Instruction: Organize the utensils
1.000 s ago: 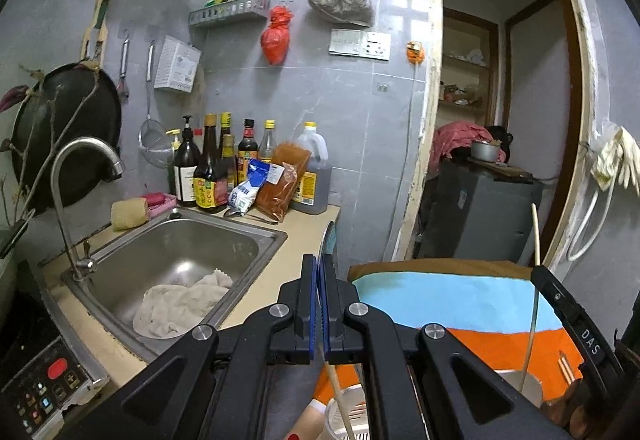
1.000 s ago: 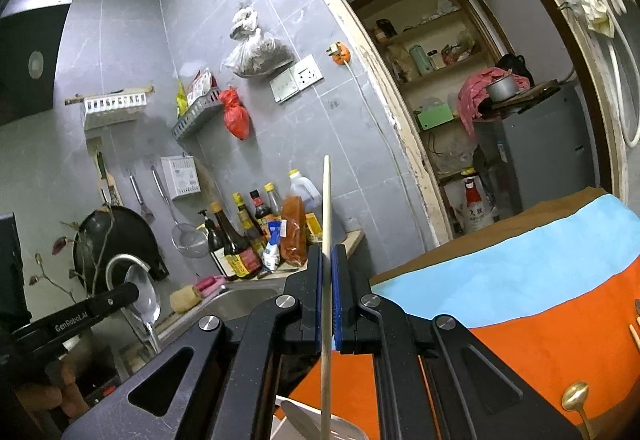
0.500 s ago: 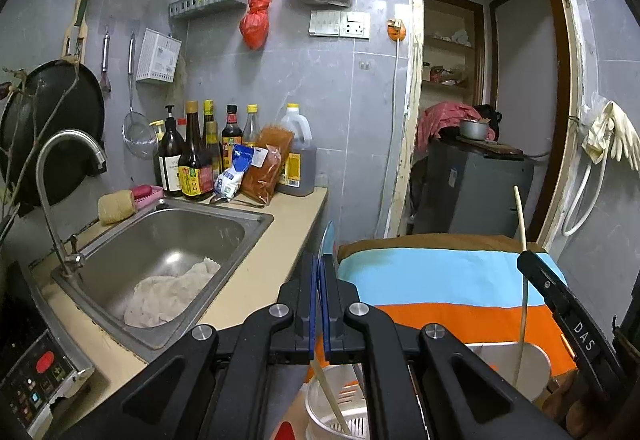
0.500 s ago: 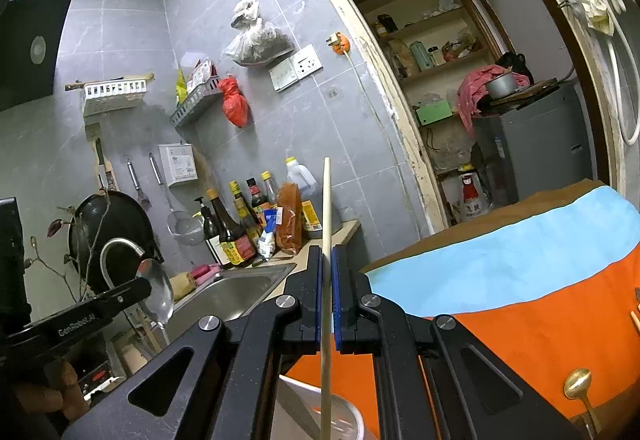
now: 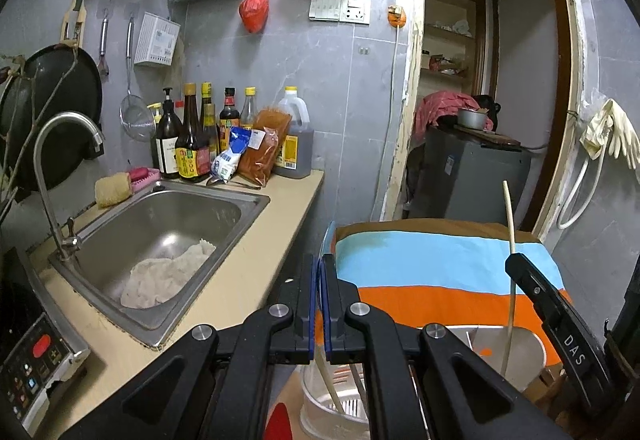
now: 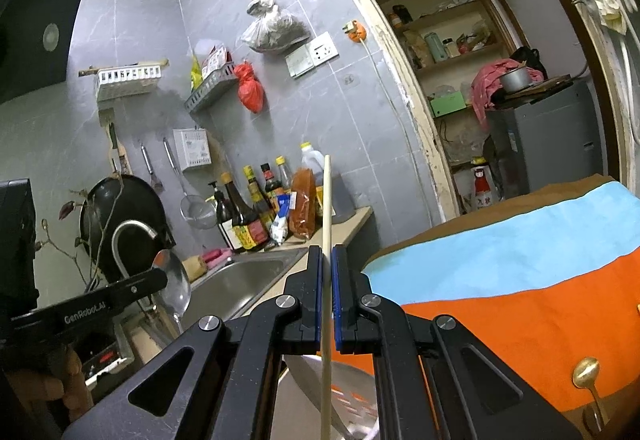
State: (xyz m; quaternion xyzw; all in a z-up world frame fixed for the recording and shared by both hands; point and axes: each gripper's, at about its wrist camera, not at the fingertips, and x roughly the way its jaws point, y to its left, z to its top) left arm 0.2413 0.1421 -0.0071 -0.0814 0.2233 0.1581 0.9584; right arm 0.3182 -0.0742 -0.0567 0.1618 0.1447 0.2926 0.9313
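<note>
Two grippers work side by side above a clear plastic holder (image 5: 336,396) at the edge of the striped tabletop (image 5: 440,264). The right gripper (image 6: 327,294) points nearly level toward the sink wall, its fingers clamped on a pale chopstick (image 6: 326,224) standing upright, its lower end reaching down past the holder's rim. The left gripper (image 5: 318,306) tilts somewhat downward over the holder, fingers pressed shut on a metal spoon (image 6: 174,280), bowl up, seen from the right wrist view. A brass-coloured spoon (image 6: 586,372) lies on the orange stripe.
</note>
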